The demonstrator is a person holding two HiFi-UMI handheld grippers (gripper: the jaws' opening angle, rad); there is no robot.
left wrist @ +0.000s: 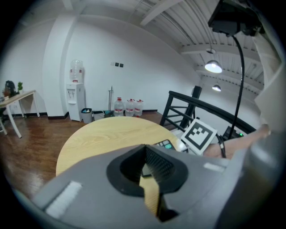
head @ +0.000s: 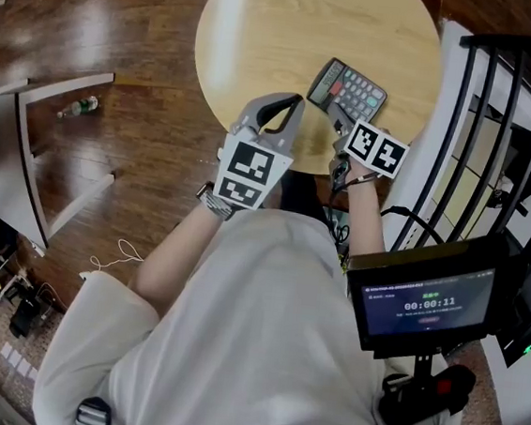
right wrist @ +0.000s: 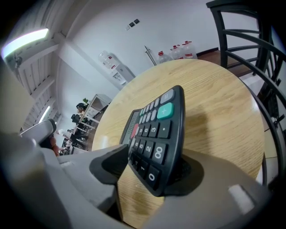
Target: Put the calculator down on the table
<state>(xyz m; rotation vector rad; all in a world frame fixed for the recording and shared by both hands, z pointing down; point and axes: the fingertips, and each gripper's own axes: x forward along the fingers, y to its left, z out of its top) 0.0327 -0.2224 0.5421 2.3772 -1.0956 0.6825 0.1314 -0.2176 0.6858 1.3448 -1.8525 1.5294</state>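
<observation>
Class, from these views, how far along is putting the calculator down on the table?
Done: the calculator is over the round table, low, apparently touching it. In hand: its near end sits between the right gripper's spread jaws. Left: draw the gripper away.

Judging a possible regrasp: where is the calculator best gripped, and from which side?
The calculator's near short end, from the near side, pads on its flat faces: that end sits tilted between the right gripper's open jaws, thin enough to span.

Wood and plastic surfaces
Tabletop (head: 266,28): smooth pale wood with a soft sheen; calculator (right wrist: 154,134): matt black plastic, slightly glossy keys; fingers (right wrist: 214,183): matt grey plastic; floor (head: 124,32): glossy dark wood boards.
</observation>
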